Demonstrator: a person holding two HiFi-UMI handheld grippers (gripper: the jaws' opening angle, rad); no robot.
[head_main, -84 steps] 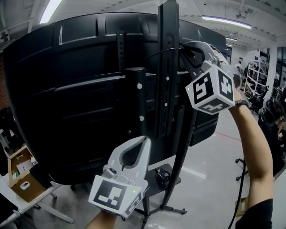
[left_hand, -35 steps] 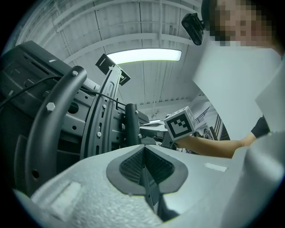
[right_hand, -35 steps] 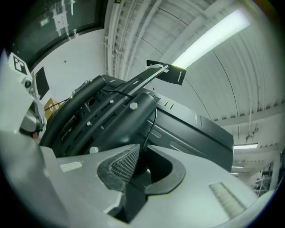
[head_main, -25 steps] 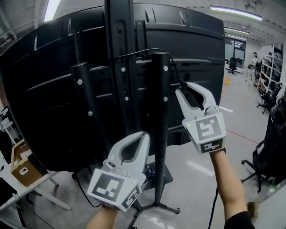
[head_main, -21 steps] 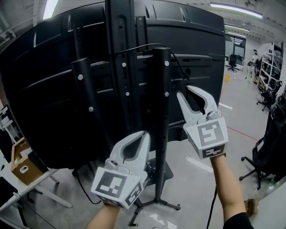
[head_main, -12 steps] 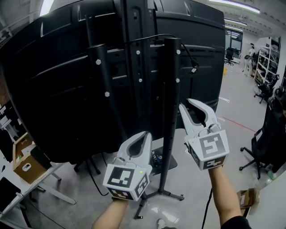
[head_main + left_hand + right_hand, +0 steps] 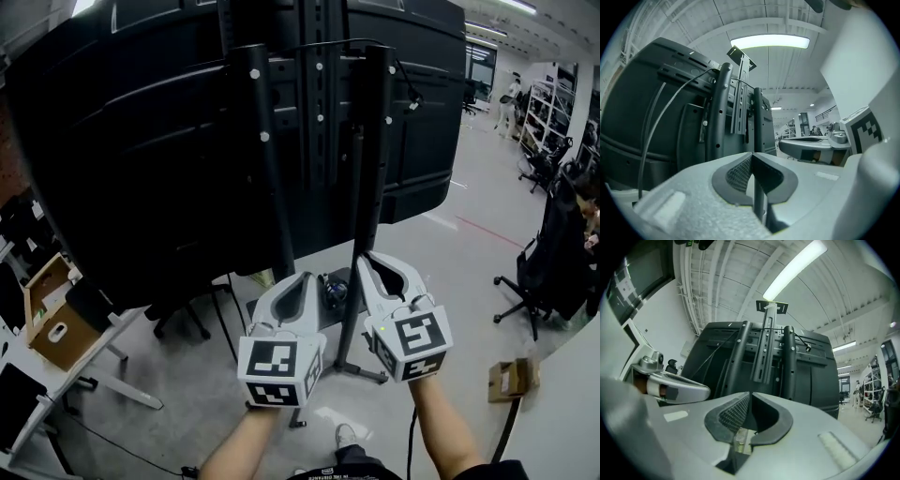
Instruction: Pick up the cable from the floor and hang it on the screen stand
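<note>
The thin black cable (image 7: 323, 42) lies draped across the tops of the black screen stand's posts (image 7: 265, 159), and its plug end (image 7: 412, 99) dangles at the right. In the right gripper view the cable (image 7: 774, 328) crosses the posts high up. Both grippers are held low, below the screen and apart from the stand. My left gripper (image 7: 306, 277) is shut and holds nothing. My right gripper (image 7: 367, 259) has just been closing; its tips now meet with nothing between them. The left gripper view shows a cable (image 7: 658, 123) arcing down from the left post.
The large black screen back (image 7: 141, 141) fills the upper left. The stand's base (image 7: 361, 371) spreads on the grey floor. A cardboard box (image 7: 49, 323) sits at the left, a small box (image 7: 511, 378) and an office chair (image 7: 542, 267) at the right.
Both grippers have dropped from beside the stand's top to below the screen. The right jaws went from open to shut. The cable stays hung over the posts.
</note>
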